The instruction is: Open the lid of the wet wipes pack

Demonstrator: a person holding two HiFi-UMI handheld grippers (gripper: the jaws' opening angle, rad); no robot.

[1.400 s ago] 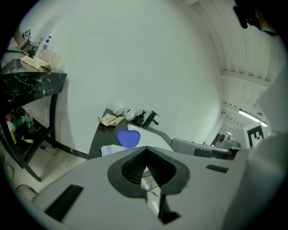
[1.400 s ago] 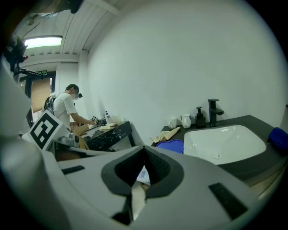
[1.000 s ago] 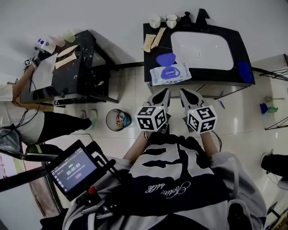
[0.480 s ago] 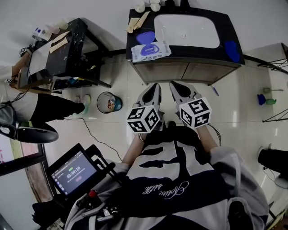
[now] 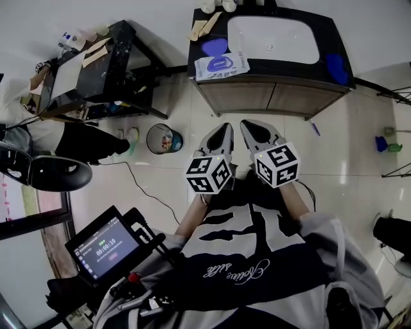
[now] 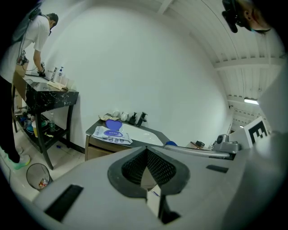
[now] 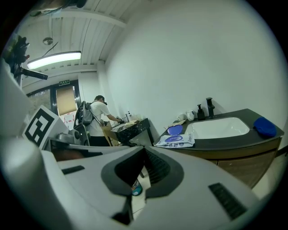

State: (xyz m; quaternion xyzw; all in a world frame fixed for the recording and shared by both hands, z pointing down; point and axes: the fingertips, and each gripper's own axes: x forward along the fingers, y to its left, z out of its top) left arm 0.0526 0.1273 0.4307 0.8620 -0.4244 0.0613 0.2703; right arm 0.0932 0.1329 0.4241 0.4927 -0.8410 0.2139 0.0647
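The wet wipes pack (image 5: 222, 65) lies on the left end of a black vanity top (image 5: 334, 82). It is white with a blue label, and its blue lid (image 5: 214, 46) lies flipped open behind it. My left gripper (image 5: 222, 135) and right gripper (image 5: 255, 132) are held side by side over the floor, well short of the vanity. Both are shut and hold nothing. The pack (image 6: 112, 134) sits far ahead in the left gripper view, beyond the closed left gripper (image 6: 146, 152). In the right gripper view the pack (image 7: 175, 140) is also distant, past the closed right gripper (image 7: 144, 150).
A white sink basin (image 5: 273, 38) fills the vanity top, with a blue object (image 5: 335, 67) at its right and cups (image 5: 215, 6) at the back. A waste bin (image 5: 162, 138) stands on the floor at left. A person (image 5: 16, 106) works at a black side table (image 5: 106, 64). A monitor (image 5: 103, 244) hangs by my waist.
The vanity and pack have dropped back from right beside the gripper tips to well ahead of them. Both grippers stay shut and side by side.
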